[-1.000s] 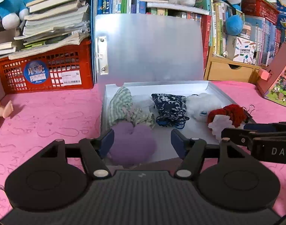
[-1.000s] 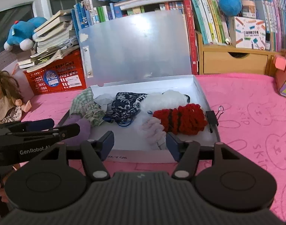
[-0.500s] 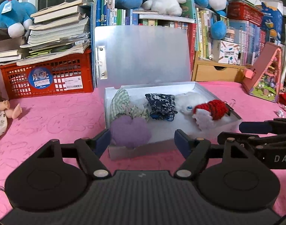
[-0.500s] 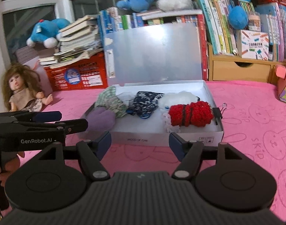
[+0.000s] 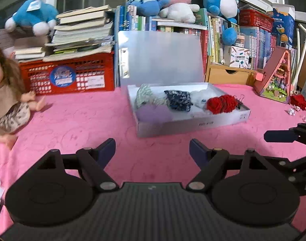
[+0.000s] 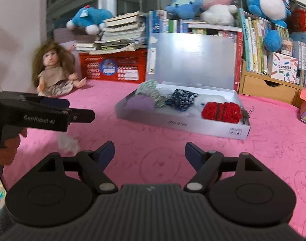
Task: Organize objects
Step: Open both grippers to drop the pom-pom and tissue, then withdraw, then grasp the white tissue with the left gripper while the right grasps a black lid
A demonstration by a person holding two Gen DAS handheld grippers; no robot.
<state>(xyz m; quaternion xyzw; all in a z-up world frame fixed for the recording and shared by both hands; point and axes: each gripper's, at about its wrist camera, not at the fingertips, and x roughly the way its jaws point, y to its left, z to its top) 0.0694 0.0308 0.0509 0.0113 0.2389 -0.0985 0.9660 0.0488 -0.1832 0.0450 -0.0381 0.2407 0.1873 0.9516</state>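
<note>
Two grippers are working for us, and both are standing wide with nothing between their dark blue fingers point(image 5: 105, 150). Our left gripper point(image 5: 152, 150) and our right gripper point(image 6: 149, 153) have just been opening their jaws, and they are hanging over the pink bunny-print blanket point(image 6: 163, 160).

We are looking at the flat white cardboard box point(image 5: 193, 123) a little way ahead, with its shiny lid point(image 5: 161, 58) standing up. Soft things are lying side by side in it: a fuzzy purple pouch point(image 5: 155, 111), a green checked cloth bag point(image 5: 143, 95), a dark blue flowered pouch point(image 5: 179, 100), a fluffy white toy point(image 5: 200, 100) and a red knitted pouch point(image 6: 221, 112).

We are guessing these are light and squishy, so pinching the thick middle looks best. A small white crumpled scrap point(image 6: 67, 143) is lying near our left gripper, outside the box.
</note>
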